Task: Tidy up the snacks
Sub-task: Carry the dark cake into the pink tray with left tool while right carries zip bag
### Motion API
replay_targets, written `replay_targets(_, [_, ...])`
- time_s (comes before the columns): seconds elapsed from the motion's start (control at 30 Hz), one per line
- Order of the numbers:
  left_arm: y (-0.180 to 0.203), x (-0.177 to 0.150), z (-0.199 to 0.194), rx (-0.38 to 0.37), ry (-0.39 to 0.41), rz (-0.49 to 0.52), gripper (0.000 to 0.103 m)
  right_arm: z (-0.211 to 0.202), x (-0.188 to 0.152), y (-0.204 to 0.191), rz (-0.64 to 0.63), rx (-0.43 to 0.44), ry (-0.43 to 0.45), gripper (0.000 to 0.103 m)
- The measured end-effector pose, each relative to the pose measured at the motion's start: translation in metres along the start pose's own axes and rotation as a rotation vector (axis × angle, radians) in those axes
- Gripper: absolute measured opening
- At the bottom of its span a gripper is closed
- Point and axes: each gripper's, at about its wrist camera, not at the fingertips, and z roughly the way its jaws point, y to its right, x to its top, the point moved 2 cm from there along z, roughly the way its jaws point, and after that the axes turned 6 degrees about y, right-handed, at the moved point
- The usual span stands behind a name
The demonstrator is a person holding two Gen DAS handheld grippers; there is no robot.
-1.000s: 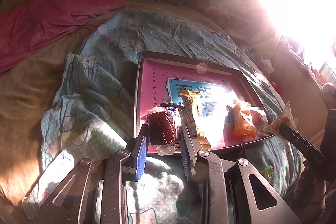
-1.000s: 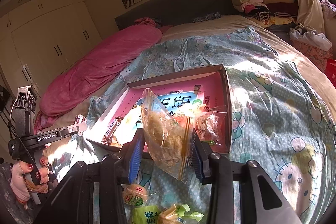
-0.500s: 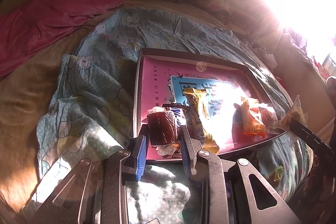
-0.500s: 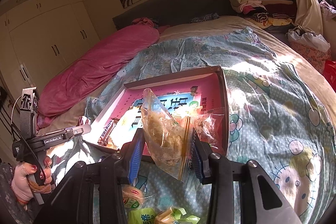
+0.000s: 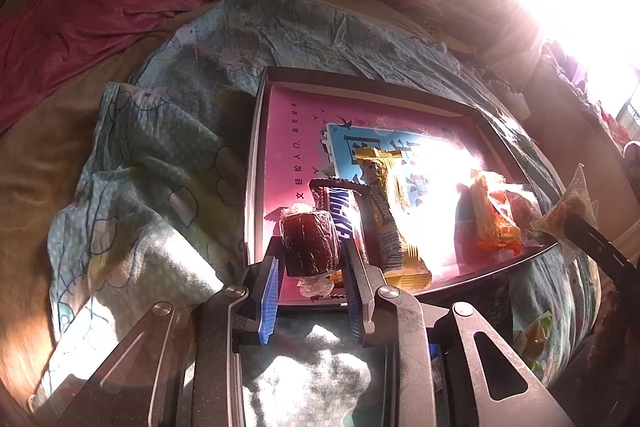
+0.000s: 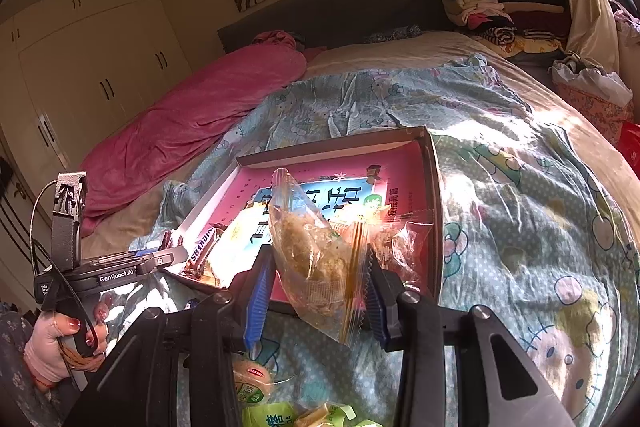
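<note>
- In the left wrist view, the left tongs point(image 5: 310, 259) are seen narrowly parted and clamped on a dark brown, cylinder-shaped snack in clear plastic wrap point(image 5: 309, 245), held at the near edge of a shallow dark-rimmed cardboard box with a pink printed floor point(image 5: 280, 131).
- Only this view shows the box contents clearly: a brown and blue chocolate bar wrapper point(image 5: 340, 213), a yellow wrapped bar point(image 5: 394, 223) just beside it, and an orange packet point(image 5: 494, 217) farther to the right, partly lost in strong sun glare.
- At the right edge of that view a dark finger of the other tool is seen with a corner of a clear packet on it.
- In the right wrist view, the right tongs point(image 6: 316, 279) are closed a moderate way on a clear plastic bag of pale crumbly snack with an orange stripe point(image 6: 320, 259), held upright above the near rim of the same box point(image 6: 434, 187).
- Only this view shows the person's hand with red-painted nails point(image 6: 64, 339), wrapped around the handle of the left tool at the lower left.
- Green and yellow wrapped snacks point(image 6: 288, 411) are seen lying on the bed below the right tongs, outside the box.
- The box is set on a light blue cartoon-print quilt point(image 6: 520, 195) spread over a bed; a pink blanket point(image 6: 192, 115) lies along one side.
- A dark headboard, cream wardrobe doors point(image 6: 92, 67), a tree painting and a pile of folded clothes point(image 6: 492, 7) are shown behind.
</note>
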Motion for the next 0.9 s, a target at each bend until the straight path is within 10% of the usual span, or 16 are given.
replay_targets(0.9, [0.016,-0.002,0.011,-0.038,-0.024,0.027,0.029,0.023,0.002,-0.005,-0.039,0.020,-0.021,0.042])
